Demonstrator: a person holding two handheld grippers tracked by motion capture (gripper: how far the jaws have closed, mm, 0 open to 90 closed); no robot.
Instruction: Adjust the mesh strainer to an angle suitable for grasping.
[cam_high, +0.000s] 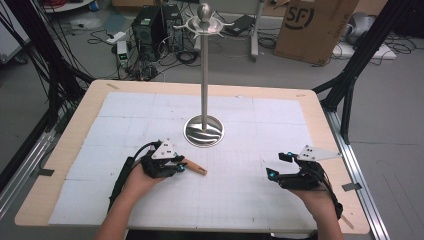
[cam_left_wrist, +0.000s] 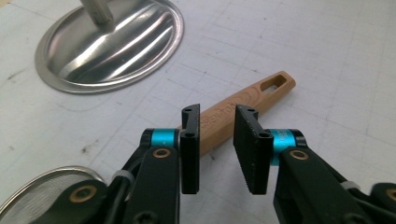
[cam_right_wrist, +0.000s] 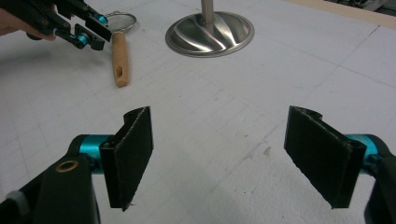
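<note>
Left claw (cam_left_wrist: 218, 149) open over strainer's wooden handle (cam_left_wrist: 243, 109), not gripping.

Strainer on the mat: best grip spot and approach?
Grip the wooden handle mid-length, from above, jaws across its width. It lies flat and straight on the mat, and the mesh bowl looks too wide and thin. The left hand-held gripper already straddles it.

Strainer mesh (cam_left_wrist: 44, 196) cut off at bottom-left edge in left gripper view; left gripper (cam_high: 181, 167) hides it in high view. Handle (cam_left_wrist: 243, 105) lettering too blurred to read.
</note>
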